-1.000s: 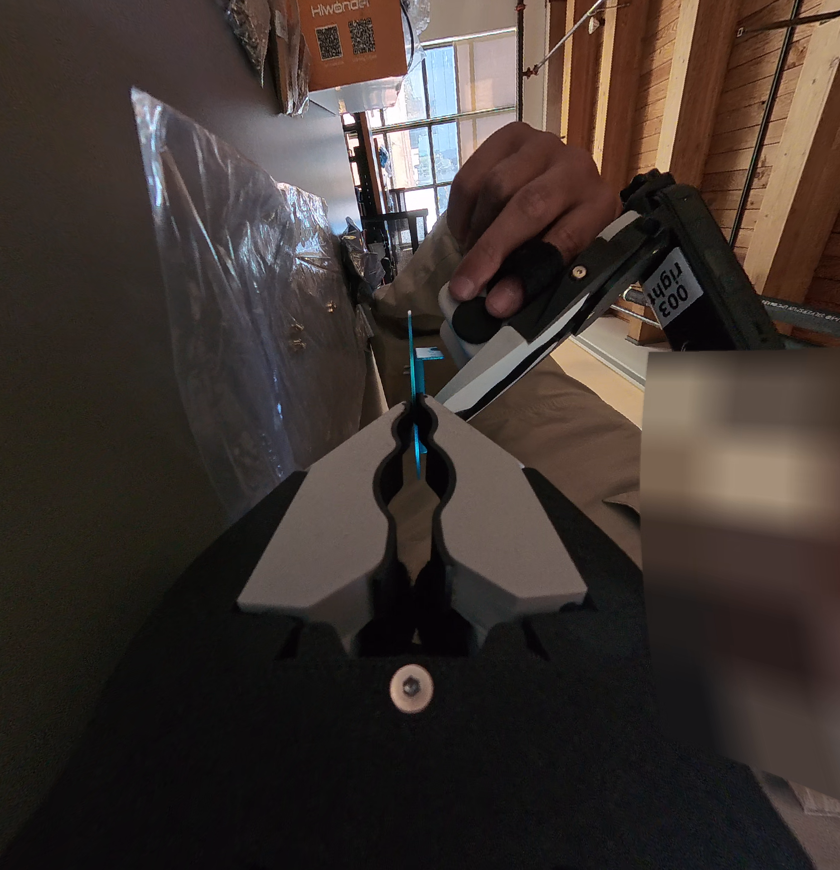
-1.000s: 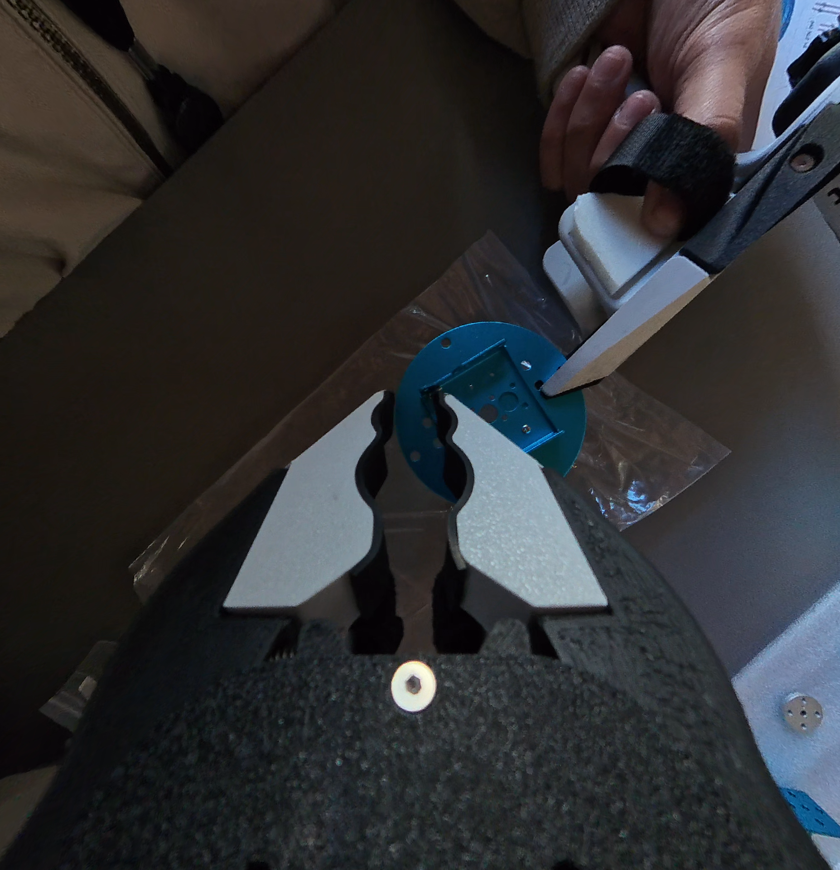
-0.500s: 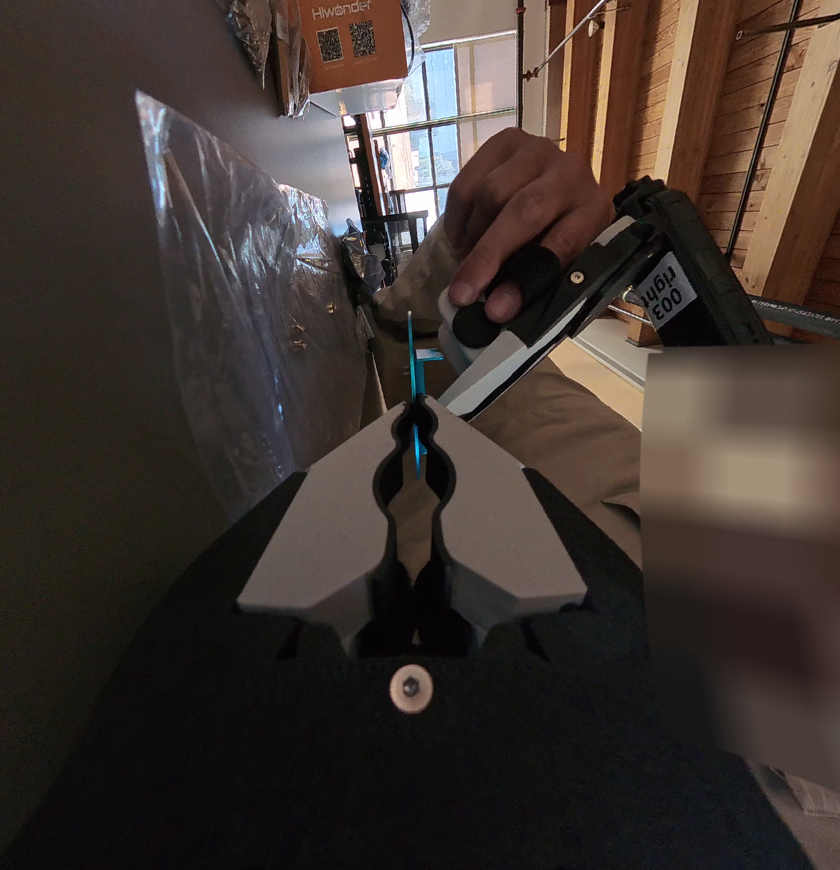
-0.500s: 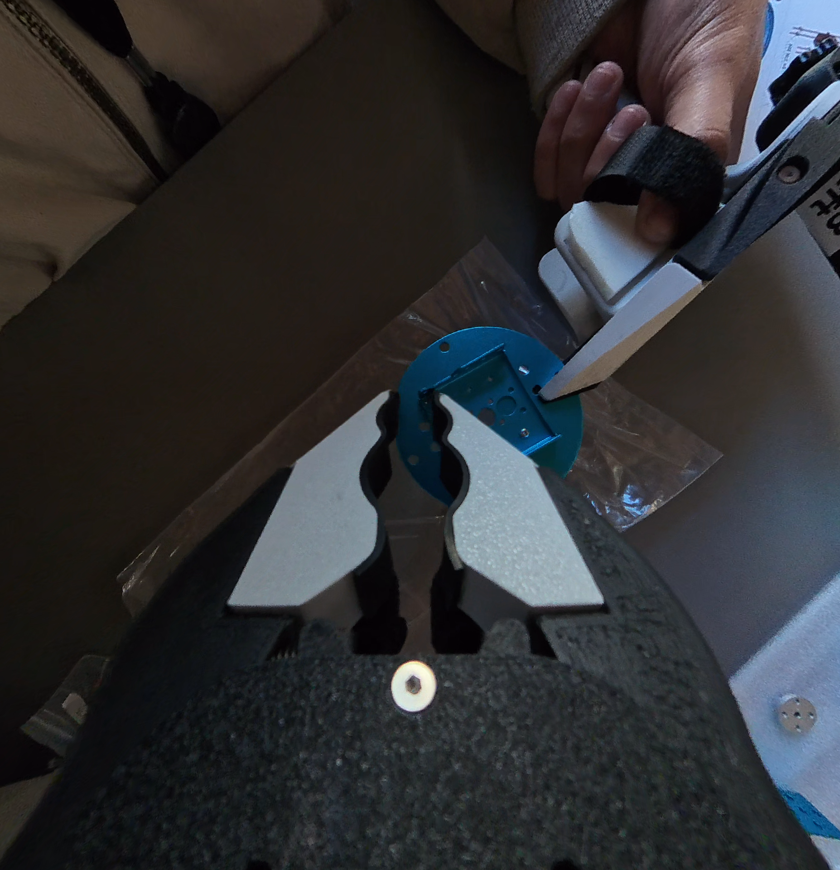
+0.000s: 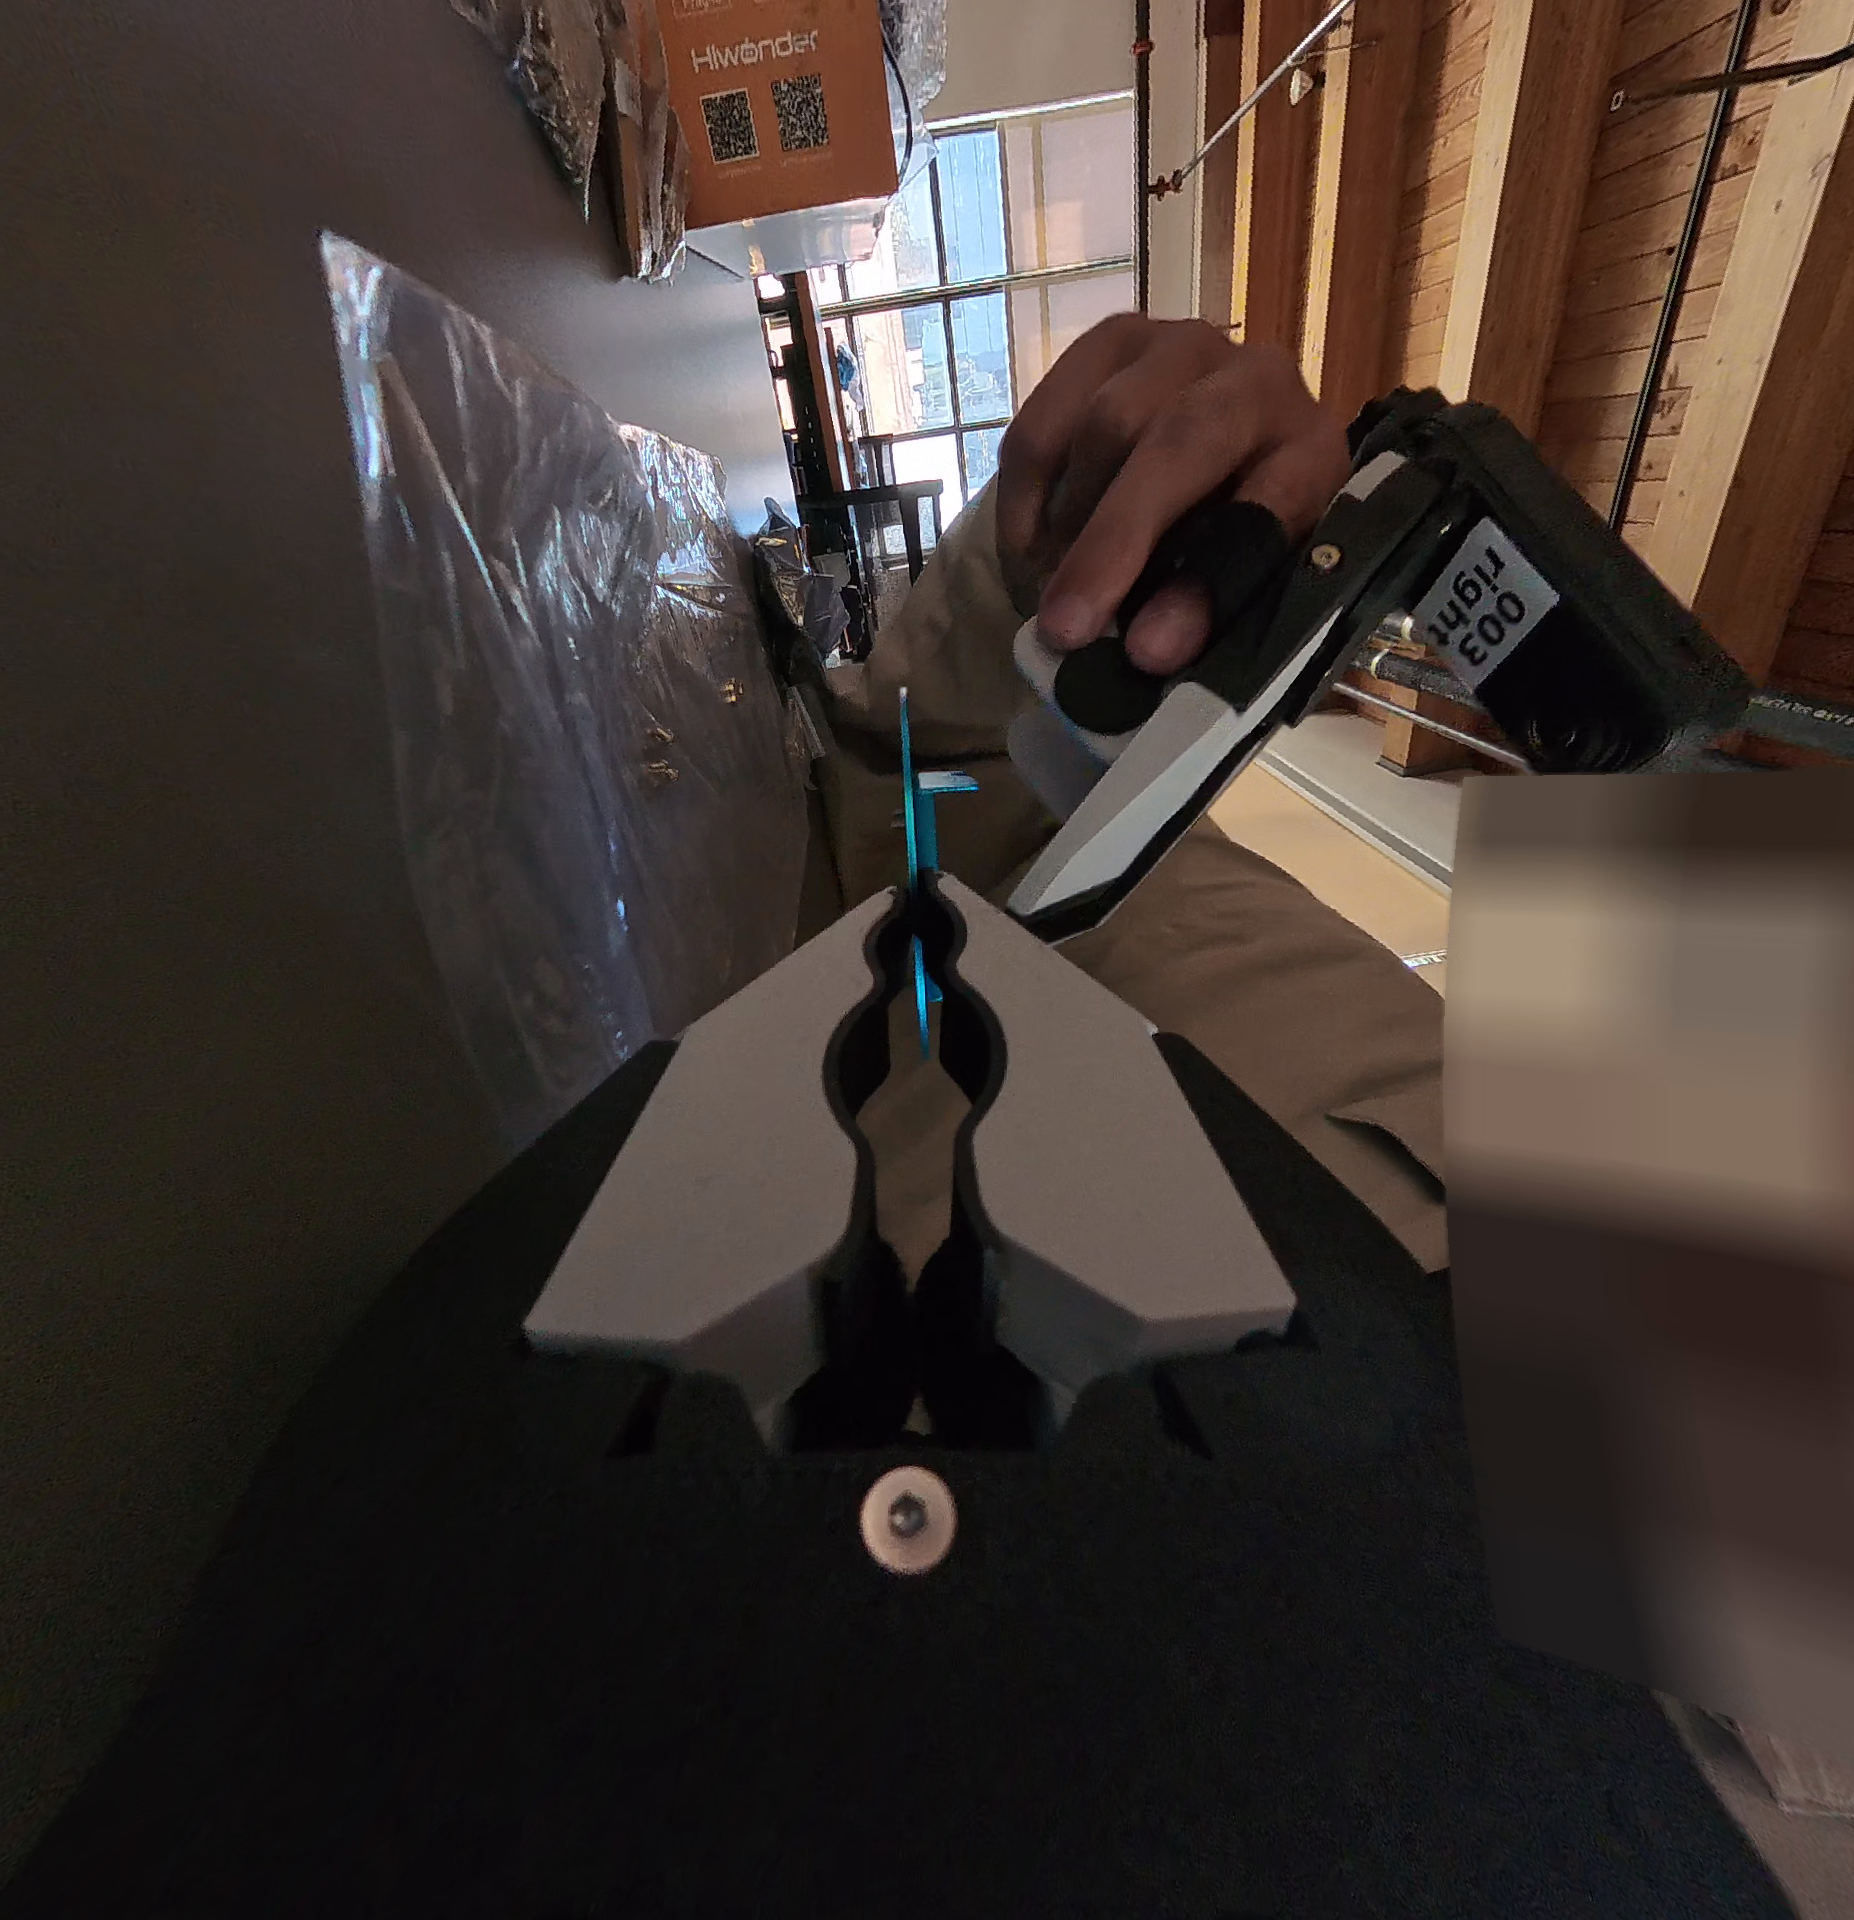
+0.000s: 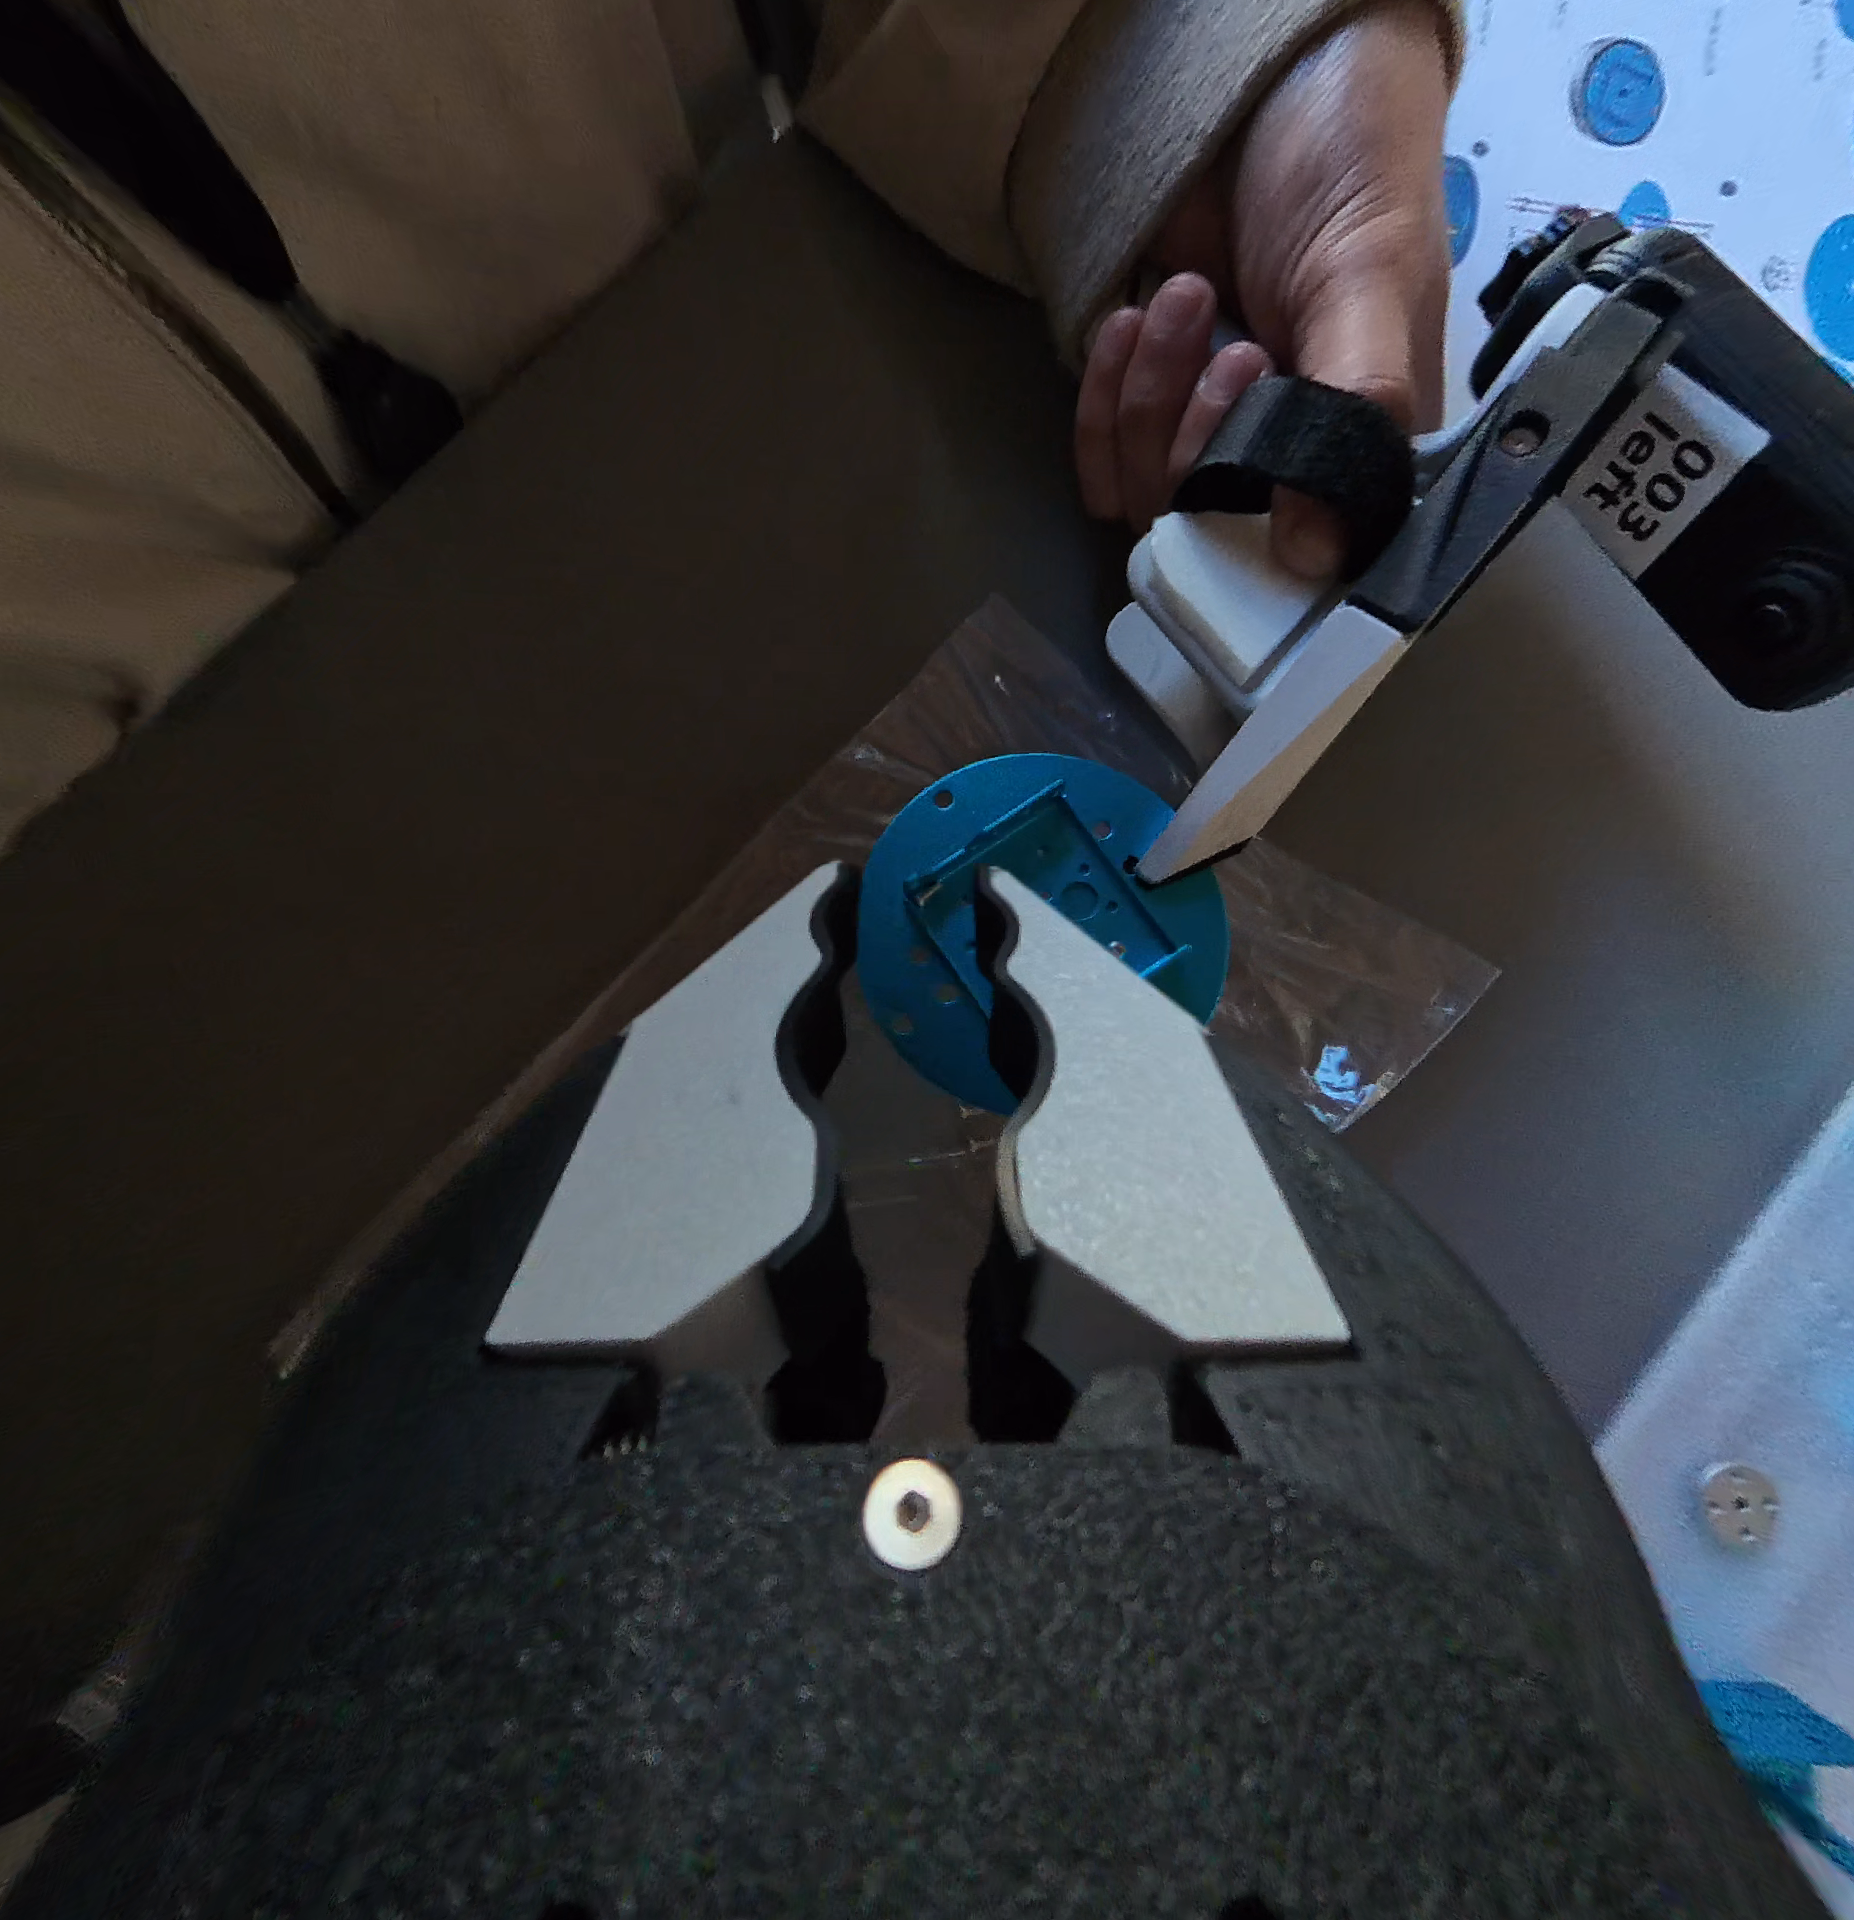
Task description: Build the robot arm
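Note:
A blue round metal disc (image 6: 897, 935) with a raised rectangular bracket is held up above a dark grey table (image 6: 487, 727). My left gripper (image 5: 918, 894) is shut on the disc's rim, so in the left wrist view the disc (image 5: 912, 790) shows edge-on. In the right wrist view the left gripper's white fingertip (image 6: 1193, 842) pinches the disc's far edge. My right gripper (image 6: 915, 883) is slightly open, with its tips on either side of the bracket's near wall. Whether they touch the wall I cannot tell.
A clear plastic bag (image 6: 1338, 997) lies flat on the table under the disc. A white sheet printed with blue parts (image 6: 1733, 104) lies at the far right. A white tray (image 6: 1754, 1351) holds a small silver round part (image 6: 1738, 1501). An orange box (image 5: 777, 104) stands far off. Left tips to right tips: about 5 centimeters.
Very little. Both grippers have shifted slightly while the left one keeps the disc pinched. The right gripper's tips stay at the bracket.

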The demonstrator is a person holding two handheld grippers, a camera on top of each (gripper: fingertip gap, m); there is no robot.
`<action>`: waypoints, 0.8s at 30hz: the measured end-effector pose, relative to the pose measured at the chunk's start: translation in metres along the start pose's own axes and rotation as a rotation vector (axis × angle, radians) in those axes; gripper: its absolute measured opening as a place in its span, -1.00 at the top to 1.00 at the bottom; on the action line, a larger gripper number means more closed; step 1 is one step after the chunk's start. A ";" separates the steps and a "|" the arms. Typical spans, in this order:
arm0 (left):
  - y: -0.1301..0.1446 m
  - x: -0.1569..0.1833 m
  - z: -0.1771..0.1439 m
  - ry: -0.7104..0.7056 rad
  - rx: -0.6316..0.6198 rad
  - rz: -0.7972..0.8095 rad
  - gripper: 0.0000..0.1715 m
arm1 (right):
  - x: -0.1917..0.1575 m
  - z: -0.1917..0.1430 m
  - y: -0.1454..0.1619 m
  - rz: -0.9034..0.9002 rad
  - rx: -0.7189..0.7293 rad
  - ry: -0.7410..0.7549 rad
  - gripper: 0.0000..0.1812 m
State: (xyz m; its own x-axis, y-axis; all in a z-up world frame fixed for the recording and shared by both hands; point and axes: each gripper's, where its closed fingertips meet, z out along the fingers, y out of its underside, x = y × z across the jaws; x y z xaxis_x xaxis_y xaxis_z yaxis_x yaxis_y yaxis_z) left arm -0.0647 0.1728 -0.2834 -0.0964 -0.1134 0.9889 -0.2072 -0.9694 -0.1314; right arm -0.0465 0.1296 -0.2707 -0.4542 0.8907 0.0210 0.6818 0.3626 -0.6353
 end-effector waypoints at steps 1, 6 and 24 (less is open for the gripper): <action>0.000 0.000 0.000 0.000 0.002 0.000 1.00 | 0.000 -0.002 -0.001 0.030 0.018 -0.001 0.70; -0.004 0.001 -0.001 0.001 0.028 0.007 1.00 | 0.023 -0.024 -0.004 0.264 0.158 0.169 0.57; -0.013 0.011 0.002 0.028 0.113 0.079 1.00 | 0.040 -0.019 0.018 1.565 1.142 0.146 0.60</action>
State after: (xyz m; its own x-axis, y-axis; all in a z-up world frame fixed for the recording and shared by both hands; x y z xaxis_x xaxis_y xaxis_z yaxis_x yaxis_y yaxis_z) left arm -0.0615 0.1838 -0.2710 -0.1359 -0.1860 0.9731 -0.0868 -0.9762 -0.1987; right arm -0.0420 0.1772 -0.2666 0.1738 0.2321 -0.9570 -0.2904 -0.9165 -0.2750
